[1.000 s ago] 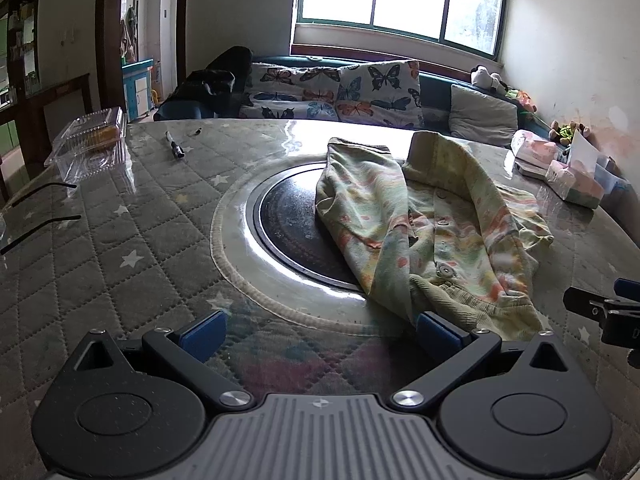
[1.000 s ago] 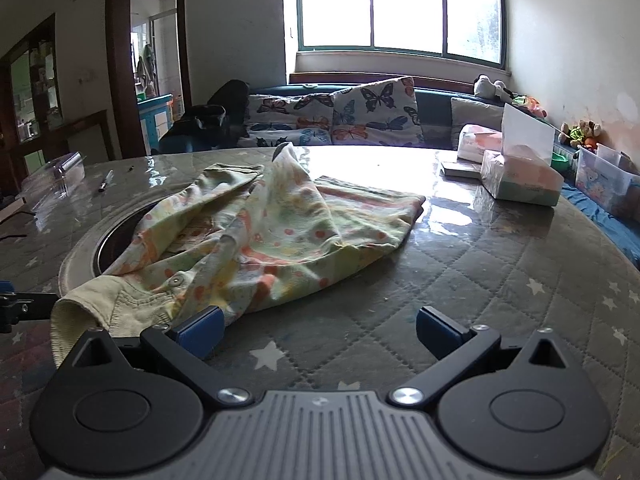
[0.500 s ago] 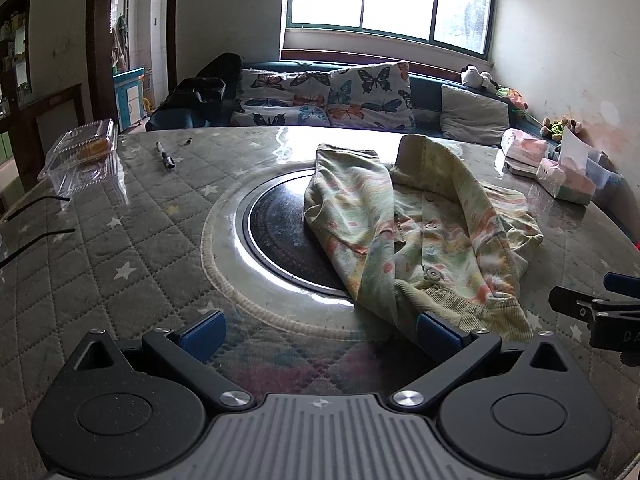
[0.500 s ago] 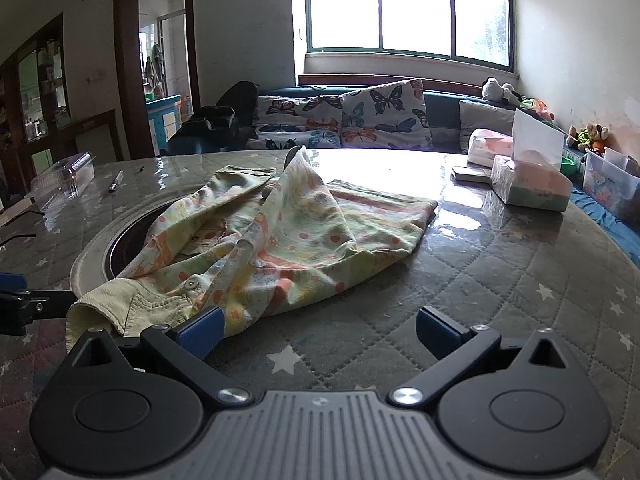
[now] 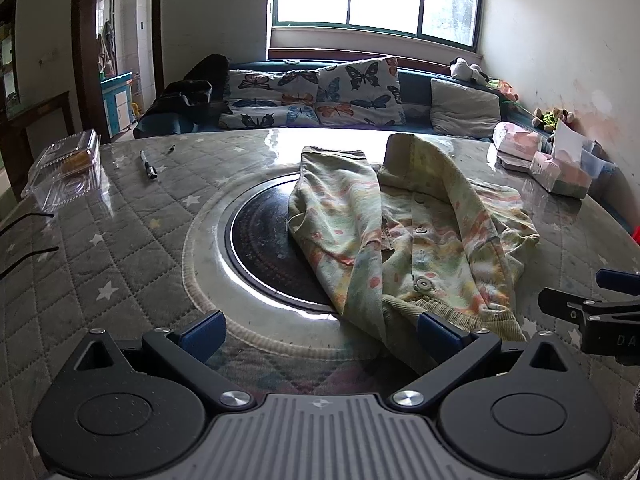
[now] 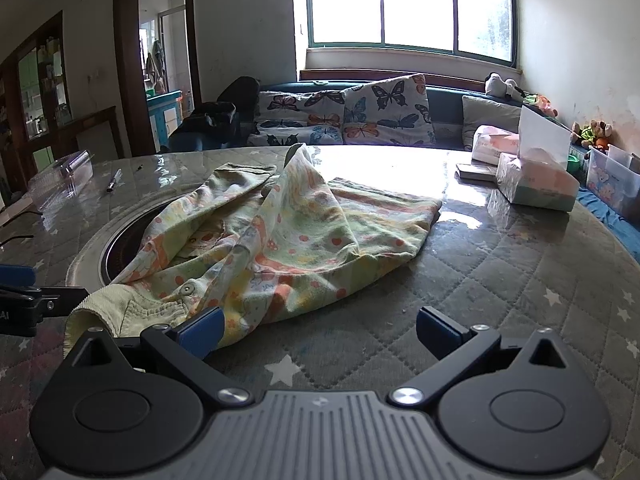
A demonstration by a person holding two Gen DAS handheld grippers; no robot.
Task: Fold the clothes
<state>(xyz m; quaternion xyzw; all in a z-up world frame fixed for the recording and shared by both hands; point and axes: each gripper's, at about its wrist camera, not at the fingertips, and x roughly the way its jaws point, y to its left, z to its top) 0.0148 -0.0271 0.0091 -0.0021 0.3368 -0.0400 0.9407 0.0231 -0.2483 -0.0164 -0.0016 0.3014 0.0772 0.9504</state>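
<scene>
A crumpled floral garment (image 6: 280,240) lies on the quilted table (image 6: 500,280), partly over the dark round inset (image 6: 120,244). The right gripper (image 6: 318,330), jaws wide apart, sits at its ribbed hem. Tissue boxes (image 6: 532,184) stand near the table's right edge.

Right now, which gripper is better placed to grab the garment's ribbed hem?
Probably left. The left gripper is open with the ribbed hem against its right finger. The right gripper, also open, mostly faces bare table, the garment at its left finger.
</scene>
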